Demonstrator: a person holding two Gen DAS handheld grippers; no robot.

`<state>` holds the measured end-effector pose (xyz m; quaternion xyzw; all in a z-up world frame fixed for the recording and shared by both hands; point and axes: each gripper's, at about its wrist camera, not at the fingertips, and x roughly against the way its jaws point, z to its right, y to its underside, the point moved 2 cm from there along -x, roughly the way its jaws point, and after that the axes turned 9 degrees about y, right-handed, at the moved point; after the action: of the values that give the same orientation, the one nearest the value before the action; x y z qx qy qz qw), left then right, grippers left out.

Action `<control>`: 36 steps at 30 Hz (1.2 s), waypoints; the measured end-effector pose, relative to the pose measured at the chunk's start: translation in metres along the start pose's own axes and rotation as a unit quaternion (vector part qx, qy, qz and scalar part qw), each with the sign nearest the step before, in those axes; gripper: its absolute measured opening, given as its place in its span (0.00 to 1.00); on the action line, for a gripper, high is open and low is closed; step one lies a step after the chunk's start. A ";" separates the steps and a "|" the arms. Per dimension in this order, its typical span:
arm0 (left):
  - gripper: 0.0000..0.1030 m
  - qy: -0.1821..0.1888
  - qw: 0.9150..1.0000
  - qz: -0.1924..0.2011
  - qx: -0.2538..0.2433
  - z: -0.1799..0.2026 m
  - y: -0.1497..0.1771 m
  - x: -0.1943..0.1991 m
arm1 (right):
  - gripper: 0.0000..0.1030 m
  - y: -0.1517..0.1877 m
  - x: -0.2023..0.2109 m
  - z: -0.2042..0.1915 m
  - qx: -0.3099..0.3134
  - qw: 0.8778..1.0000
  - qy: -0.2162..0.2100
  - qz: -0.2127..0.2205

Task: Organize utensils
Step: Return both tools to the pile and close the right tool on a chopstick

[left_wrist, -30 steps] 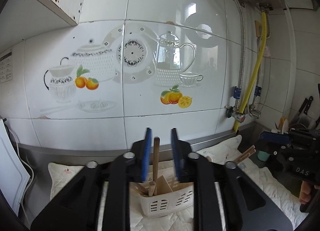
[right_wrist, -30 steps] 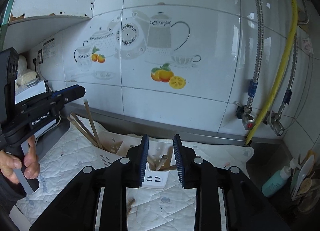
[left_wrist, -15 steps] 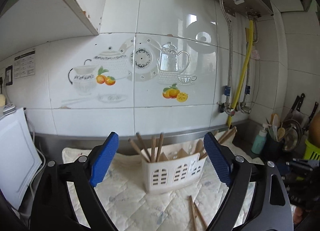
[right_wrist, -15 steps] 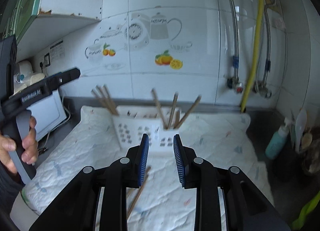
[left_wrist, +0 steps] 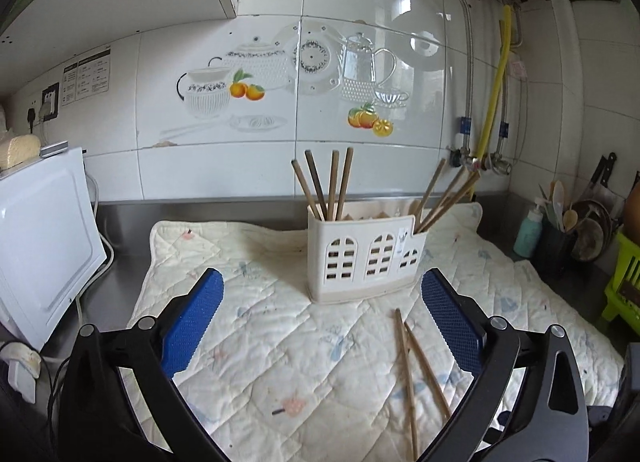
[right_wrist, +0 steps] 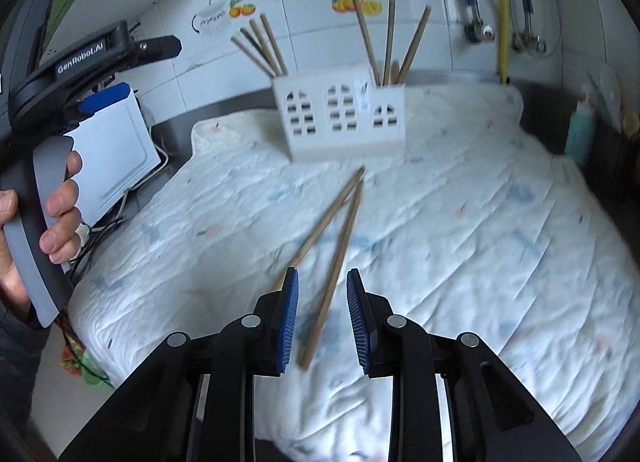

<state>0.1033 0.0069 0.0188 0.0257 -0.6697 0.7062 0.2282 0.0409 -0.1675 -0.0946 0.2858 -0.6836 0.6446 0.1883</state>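
We see a white utensil holder [left_wrist: 366,258] standing upright on a quilted mat [left_wrist: 280,342] that covers the tabletop [left_wrist: 120,217], near the tiled wall. Four wooden chopsticks [left_wrist: 332,185] stand in its left compartment and several more chopsticks [left_wrist: 444,197] lean to the right in its right compartment. Two loose chopsticks [left_wrist: 412,370] lie on the mat in front of the holder, with their far ends close together and their near ends spread apart. Our left gripper [left_wrist: 322,326] is wide open and holds nothing; it hangs above the mat, in front of the holder. Our right gripper [right_wrist: 322,316] is partly open and low over the mat; one of the loose chopsticks [right_wrist: 332,270] lies between its fingers without touching them, while the other one passes just beside the left finger. A white appliance [left_wrist: 44,238] stands at the left of the mat, and a teal bottle [left_wrist: 528,234] stands at the right.
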 end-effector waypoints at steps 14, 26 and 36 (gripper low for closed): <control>0.95 0.006 1.000 -0.025 0.017 0.001 0.034 0.001 | 0.17 0.023 -0.034 0.000 -0.041 0.999 -0.003 -0.036; 0.95 0.039 0.995 -0.089 0.029 0.002 0.065 -0.021 | 0.08 0.026 -0.042 -0.001 -0.040 0.998 0.024 -0.033; 0.94 0.078 0.984 -0.157 0.007 0.030 0.106 -0.042 | 0.06 0.020 -0.025 0.019 -0.033 0.998 0.049 -0.003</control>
<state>0.0952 -0.0338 -0.0913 0.0767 -0.6322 0.6663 0.3879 0.0495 -0.1821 -0.1272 0.2496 -0.6933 0.6346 0.2331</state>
